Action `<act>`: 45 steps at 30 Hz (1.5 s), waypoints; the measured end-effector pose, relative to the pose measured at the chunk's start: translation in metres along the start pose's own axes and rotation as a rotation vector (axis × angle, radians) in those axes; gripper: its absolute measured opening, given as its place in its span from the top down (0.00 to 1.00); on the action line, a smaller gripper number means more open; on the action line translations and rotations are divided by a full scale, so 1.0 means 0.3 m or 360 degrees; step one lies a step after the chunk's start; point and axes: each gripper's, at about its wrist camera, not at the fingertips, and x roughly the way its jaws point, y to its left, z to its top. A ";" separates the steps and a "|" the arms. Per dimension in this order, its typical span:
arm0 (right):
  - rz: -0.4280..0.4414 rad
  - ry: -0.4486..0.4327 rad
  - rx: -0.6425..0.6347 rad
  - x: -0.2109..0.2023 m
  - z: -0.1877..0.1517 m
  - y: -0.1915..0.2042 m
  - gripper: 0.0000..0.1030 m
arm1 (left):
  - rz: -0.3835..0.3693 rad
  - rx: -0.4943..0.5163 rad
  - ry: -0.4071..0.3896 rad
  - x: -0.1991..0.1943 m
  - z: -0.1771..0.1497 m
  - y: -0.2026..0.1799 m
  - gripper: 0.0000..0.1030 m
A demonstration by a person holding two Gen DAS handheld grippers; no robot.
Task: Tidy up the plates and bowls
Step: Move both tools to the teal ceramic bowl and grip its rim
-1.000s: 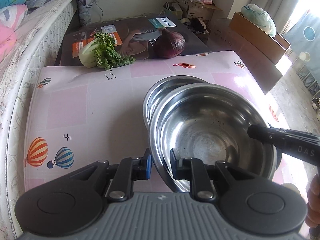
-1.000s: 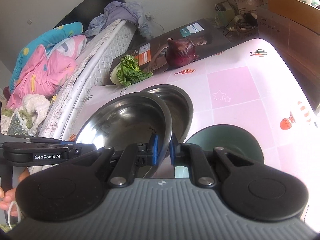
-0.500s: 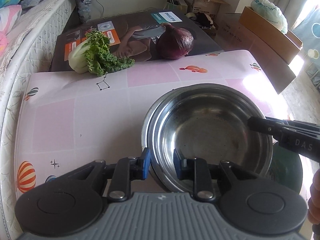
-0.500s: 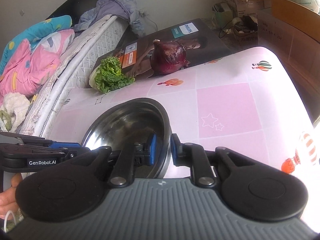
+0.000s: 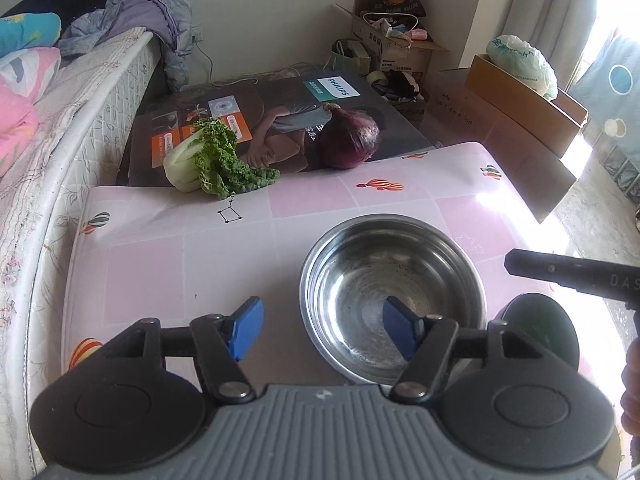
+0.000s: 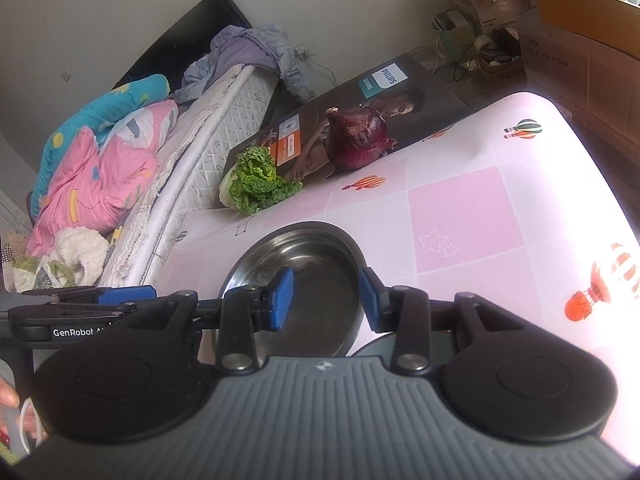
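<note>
Table [image 5: 168,264] with the pink balloon-print cover carries everything. Steel bowl [image 5: 394,300] sits flat on it, centre-right in the left wrist view; a second rim line suggests it is nested in another steel bowl, hard to confirm now. Dark green bowl [image 5: 540,332] sits just beside it on the right, mostly hidden by the tools. Napa cabbage [image 5: 208,160] and red onion [image 5: 348,142] lie at the far edge by a Philips box [image 5: 332,88], well apart from the bowls.

Just changed: both tools have let go. Left tool [image 5: 322,330] is spread wide, one blue pad over the bowl, one outside, touching nothing. Right tool [image 6: 326,300] is also released, jaws apart astride the near rim.

Versus a second ago: the bowl was pinched at its rim by both tools and tilted above a second steel bowl; half a second ago it was lowering onto it. Stacking step looks finished; the green bowl is likely next.
</note>
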 end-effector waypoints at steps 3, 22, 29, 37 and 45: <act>0.0038 -0.0049 -0.0008 -0.109 -0.021 0.021 0.54 | -0.0022 0.0014 -0.0079 -0.089 -0.026 -0.014 0.18; -0.0074 -0.0108 -0.0035 -0.584 -0.306 0.028 0.42 | -0.0284 0.0066 -0.0220 -0.323 -0.305 -0.181 0.01; -0.0095 -0.0107 0.0003 -0.624 -0.347 -0.006 0.41 | -0.0314 0.0122 -0.0214 -0.322 -0.342 -0.231 0.01; -0.0090 -0.0110 0.0027 -0.627 -0.348 -0.026 0.41 | -0.0322 0.0142 -0.0178 -0.307 -0.338 -0.250 0.00; -0.0092 -0.0101 0.0042 -0.613 -0.347 -0.036 0.41 | -0.0339 0.0161 -0.0185 -0.301 -0.333 -0.247 0.00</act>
